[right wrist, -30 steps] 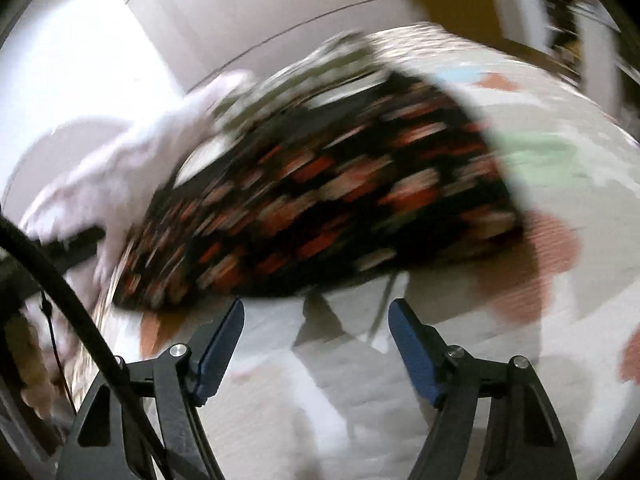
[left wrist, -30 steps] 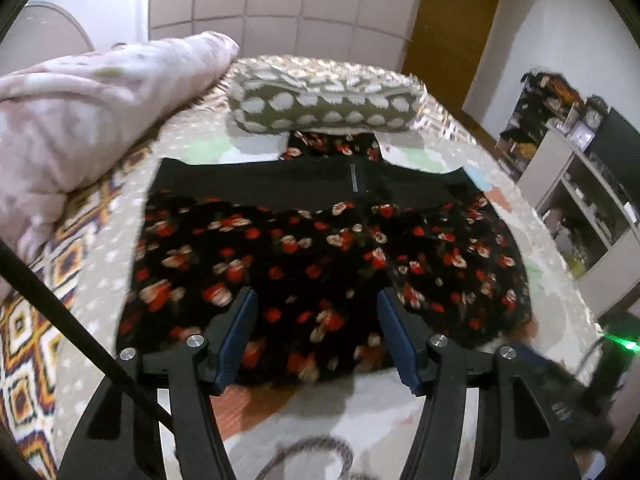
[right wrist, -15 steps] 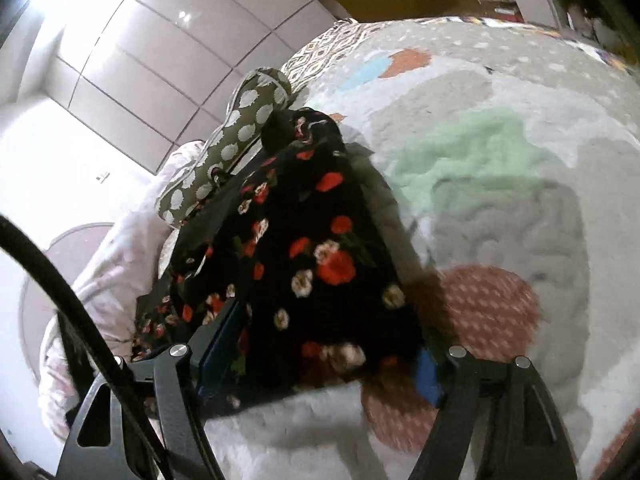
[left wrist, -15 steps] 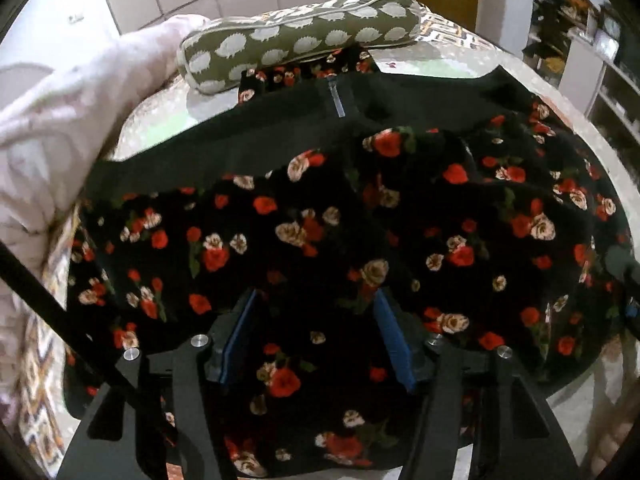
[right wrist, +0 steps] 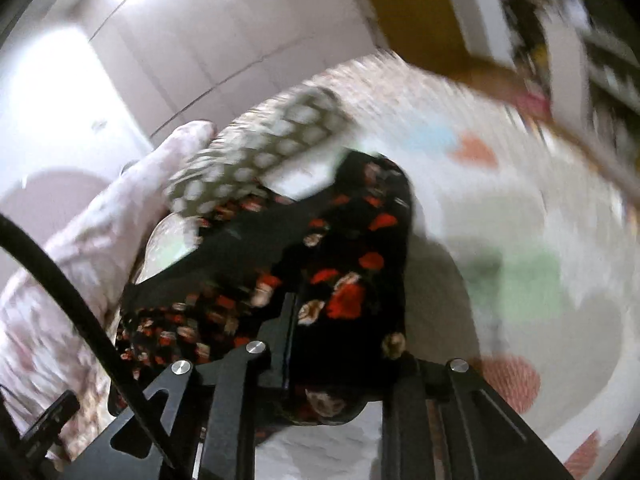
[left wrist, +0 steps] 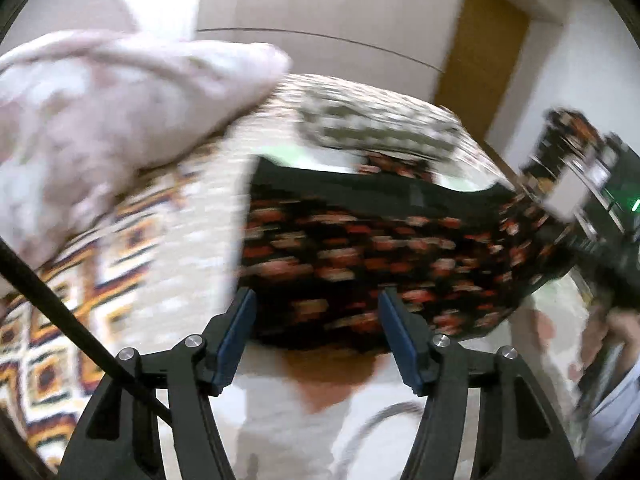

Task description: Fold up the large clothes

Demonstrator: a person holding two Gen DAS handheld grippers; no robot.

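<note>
The right gripper [right wrist: 340,344] is closing, with a bunched edge of the flowered dress [right wrist: 344,264] being pinched between its jaws. The left gripper [left wrist: 314,332] is being held spread, its jaws opening, nothing between them; the dress [left wrist: 380,264] is lying at twelve o'clock on the patterned bedspread [left wrist: 168,240]. A spotted pillow [left wrist: 380,128] and pink blanket [left wrist: 100,112] are seen at twelve and ten o'clock, against pale wall panels [left wrist: 320,8].

A crumpled pink fleece blanket [left wrist: 100,120] fills ten o'clock. An olive bolster pillow with pale spots [left wrist: 384,128] lies at twelve. A brown wooden door [left wrist: 484,52] stands at one, cluttered white shelving [left wrist: 580,176] at three.
</note>
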